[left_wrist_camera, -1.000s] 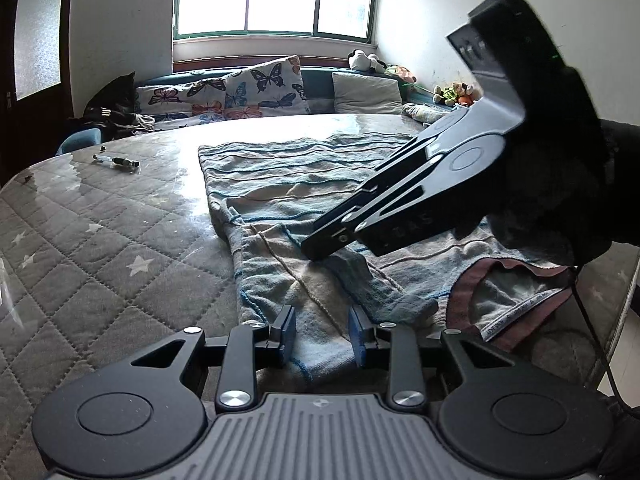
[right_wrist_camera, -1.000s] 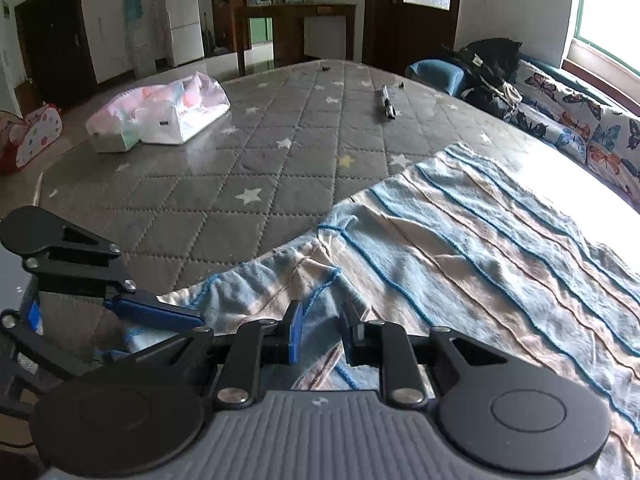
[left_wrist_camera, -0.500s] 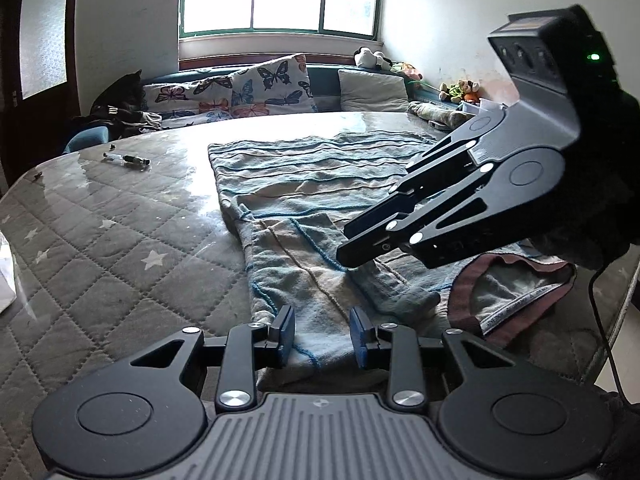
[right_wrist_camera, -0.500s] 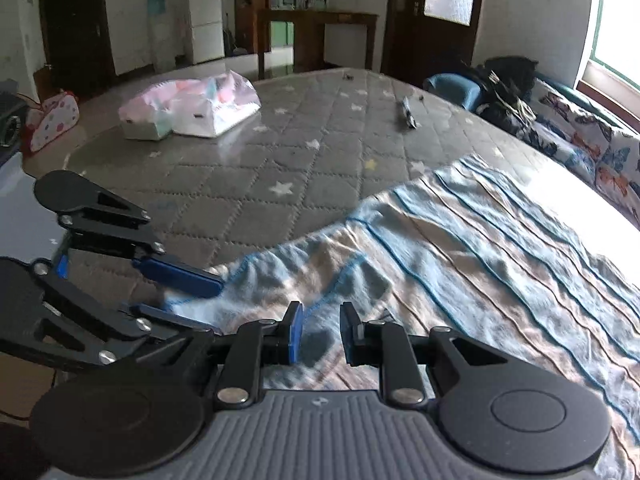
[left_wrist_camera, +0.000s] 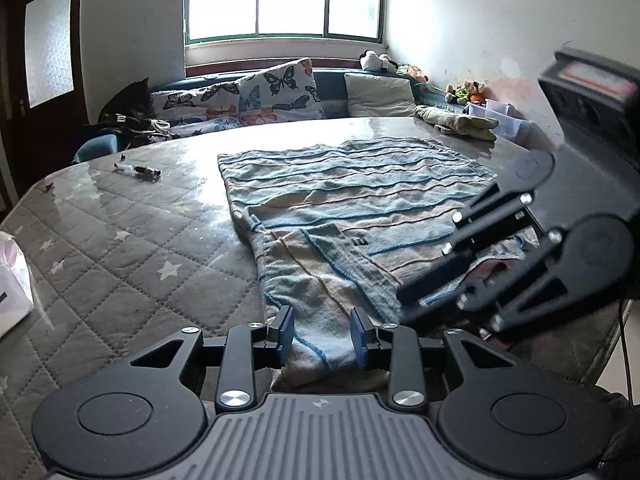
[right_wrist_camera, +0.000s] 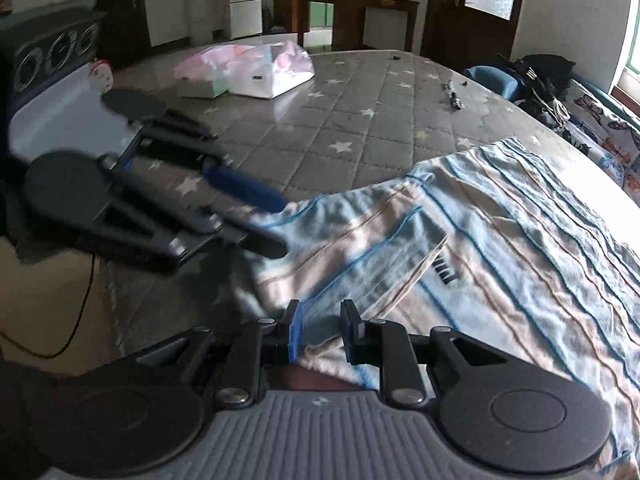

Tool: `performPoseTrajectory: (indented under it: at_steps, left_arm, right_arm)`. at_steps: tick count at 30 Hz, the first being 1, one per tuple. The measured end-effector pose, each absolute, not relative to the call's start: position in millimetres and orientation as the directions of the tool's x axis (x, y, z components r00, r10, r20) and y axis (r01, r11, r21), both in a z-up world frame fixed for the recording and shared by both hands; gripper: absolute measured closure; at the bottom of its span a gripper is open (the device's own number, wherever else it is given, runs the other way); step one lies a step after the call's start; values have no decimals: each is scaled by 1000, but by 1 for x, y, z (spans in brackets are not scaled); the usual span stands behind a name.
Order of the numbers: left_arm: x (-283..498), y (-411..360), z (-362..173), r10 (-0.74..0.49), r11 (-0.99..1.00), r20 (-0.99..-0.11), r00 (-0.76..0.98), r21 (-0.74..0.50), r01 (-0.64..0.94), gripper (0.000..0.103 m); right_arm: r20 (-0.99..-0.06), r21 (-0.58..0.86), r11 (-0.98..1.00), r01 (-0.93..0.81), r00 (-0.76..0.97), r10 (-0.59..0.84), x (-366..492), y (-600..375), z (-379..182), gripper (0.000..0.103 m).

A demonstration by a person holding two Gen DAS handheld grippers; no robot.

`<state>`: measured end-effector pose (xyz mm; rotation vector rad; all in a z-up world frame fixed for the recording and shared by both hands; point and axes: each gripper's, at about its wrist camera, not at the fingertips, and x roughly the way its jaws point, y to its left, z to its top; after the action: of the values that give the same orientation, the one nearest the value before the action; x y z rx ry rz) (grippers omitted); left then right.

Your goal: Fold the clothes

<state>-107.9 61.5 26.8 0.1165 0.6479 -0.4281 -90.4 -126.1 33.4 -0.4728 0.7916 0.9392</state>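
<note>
My right gripper [right_wrist_camera: 319,336] has dropped lower and back toward the near edge; its fingers [right_wrist_camera: 293,334] stand apart over the striped garment [left_wrist_camera: 352,216]. My left gripper [left_wrist_camera: 322,334] also gapes, sleeve cloth between unpinched. The garment lies spread on the quilted table [left_wrist_camera: 120,248].

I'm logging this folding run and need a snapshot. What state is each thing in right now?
striped shirt: spread on the table, near sleeve folded over the body, not yet fully folded
left gripper: open, sleeve end between its fingers
right gripper: open, cloth between its fingers
pen: lying flat on the table
plastic bag: resting on the table
</note>
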Motion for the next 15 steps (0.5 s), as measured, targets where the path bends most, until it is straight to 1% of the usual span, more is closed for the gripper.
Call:
performPoseTrajectory:
  at_steps: [5,6,8,10,15]
  left_arm:
    - [-114,56,26,-360,891,-617,700,-4,454,69]
    - [-116,56,27,-364,886,-617,698,3,465,69]
    - [-121,54,28,-372,874,-617,693,18,485,69]
    - [-126,52,30,-380,862,-618,688,33,505,64]
    - [-140,46,30,-406,817,-627,665,77,572,64]
  right_arm:
    - [-759,-20,544,-839,367,538,-96,-135,39,82]
    - [-753,-20,550,-835,375,541,-98,-140,43,81]
    - [-745,-20,574,-819,395,538,-101,-151,49,75]
    - [-739,-26,610,-792,426,522,-105,-167,56,73]
    - [-743,-41,716,-697,500,444,-114,-215,64,72]
